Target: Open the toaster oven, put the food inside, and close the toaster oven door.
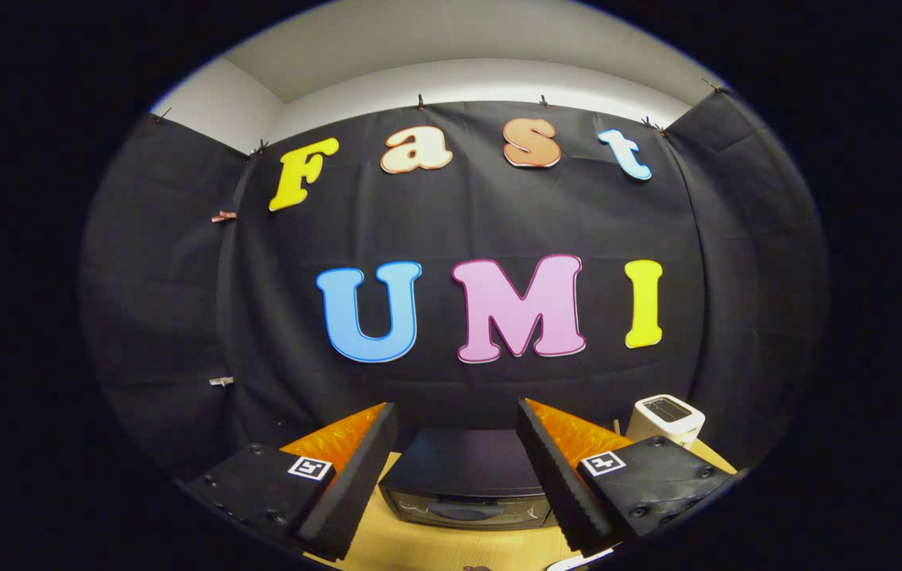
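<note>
— Toaster oven (463, 476): where does it stand?

— It stands on the wooden table (435, 547), just ahead of the gripper (457, 468) and seen between its two fingers. It is a black box with a glass door in front. The door is closed, and its handle is a dark bar across the glass.

— And the tongs, how are they?

— The fingers (356, 476) are wide apart. They hold nothing and touch nothing. The oven is beyond their tips, not between the pads.

— What is the surface like?

— The table is light wood with a plain top. Behind the oven hangs black cloth, which is the wall of the booth, pinned up with small clips (223, 216). Above the cloth there is a pale wall and a pale ceiling.

— What else is around the oven?

— To the right of the oven, a little behind it, stands a small white toaster (665, 419) with a slot on top, partly hidden by the right finger. In front of the oven, near the table edge, I see a small dark thing and a white thing, but both are cut off and I cannot tell what they are.

— Does something stand in the way?

— Between the fingers and the oven door I see only bare table.
</note>
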The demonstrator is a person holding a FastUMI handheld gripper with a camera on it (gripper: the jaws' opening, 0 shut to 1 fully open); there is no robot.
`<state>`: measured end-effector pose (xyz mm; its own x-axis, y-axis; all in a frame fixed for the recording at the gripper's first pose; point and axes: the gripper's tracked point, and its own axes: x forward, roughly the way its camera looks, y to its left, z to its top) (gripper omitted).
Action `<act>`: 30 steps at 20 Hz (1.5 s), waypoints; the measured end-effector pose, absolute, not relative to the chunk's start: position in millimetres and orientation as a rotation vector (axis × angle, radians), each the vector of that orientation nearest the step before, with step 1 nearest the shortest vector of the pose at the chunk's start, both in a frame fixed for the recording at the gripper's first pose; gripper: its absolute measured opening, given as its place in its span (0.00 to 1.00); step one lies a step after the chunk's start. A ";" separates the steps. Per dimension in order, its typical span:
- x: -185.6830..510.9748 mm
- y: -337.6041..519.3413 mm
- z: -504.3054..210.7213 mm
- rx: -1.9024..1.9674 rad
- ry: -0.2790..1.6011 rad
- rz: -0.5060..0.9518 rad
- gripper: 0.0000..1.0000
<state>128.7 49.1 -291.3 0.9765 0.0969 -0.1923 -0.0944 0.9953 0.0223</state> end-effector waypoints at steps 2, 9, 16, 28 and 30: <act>137.0 47.5 -324.8 0.006 0.209 0.076 0.98; 153.8 33.0 -451.0 0.057 0.415 -0.040 0.98; 152.7 36.9 -521.4 0.038 0.560 -0.059 0.98; 112.2 36.5 -531.5 -0.015 0.681 -0.048 0.98; 92.3 36.8 -538.5 -0.005 0.731 -0.050 0.98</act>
<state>92.3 36.8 -538.5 0.7433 -0.0471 -0.6673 0.0437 0.9988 -0.0218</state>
